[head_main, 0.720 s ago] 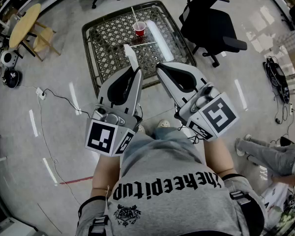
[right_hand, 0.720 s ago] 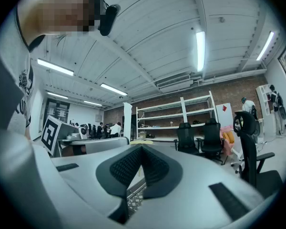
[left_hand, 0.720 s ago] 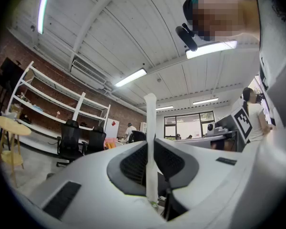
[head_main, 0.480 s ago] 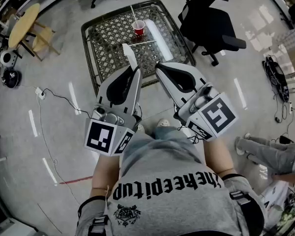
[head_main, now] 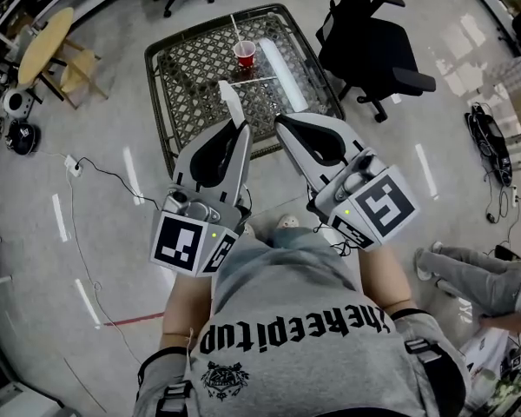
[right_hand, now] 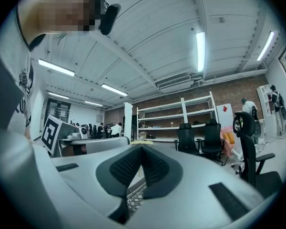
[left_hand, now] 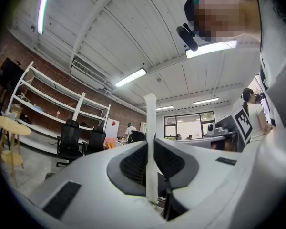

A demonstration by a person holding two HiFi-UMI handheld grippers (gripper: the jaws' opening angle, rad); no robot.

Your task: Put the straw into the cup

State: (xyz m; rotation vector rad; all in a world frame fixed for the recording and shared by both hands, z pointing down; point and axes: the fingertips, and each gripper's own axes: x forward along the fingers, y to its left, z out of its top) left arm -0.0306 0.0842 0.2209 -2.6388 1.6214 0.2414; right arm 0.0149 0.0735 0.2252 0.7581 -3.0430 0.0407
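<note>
While the left gripper (head_main: pixel 240 126) pinches a white straw (head_main: pixel 230 101) upright between its jaws, the right gripper (head_main: pixel 280 120) has its jaws pressed together on nothing. Near the mesh table's (head_main: pixel 159 102) far edge stands the red cup (head_main: pixel 245 52); a thin straw (head_main: pixel 236 26) leans out of it.

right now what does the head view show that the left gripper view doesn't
Only the head view: the red cup standing on the mesh table, far ahead of the left gripper, with grey floor around the table. Only the left gripper view: the ceiling lights, the wall shelves, and the jaws seen close, pressed on the straw from both sides. Both: the left gripper shut on the white straw, which sticks out past its tips.
</note>
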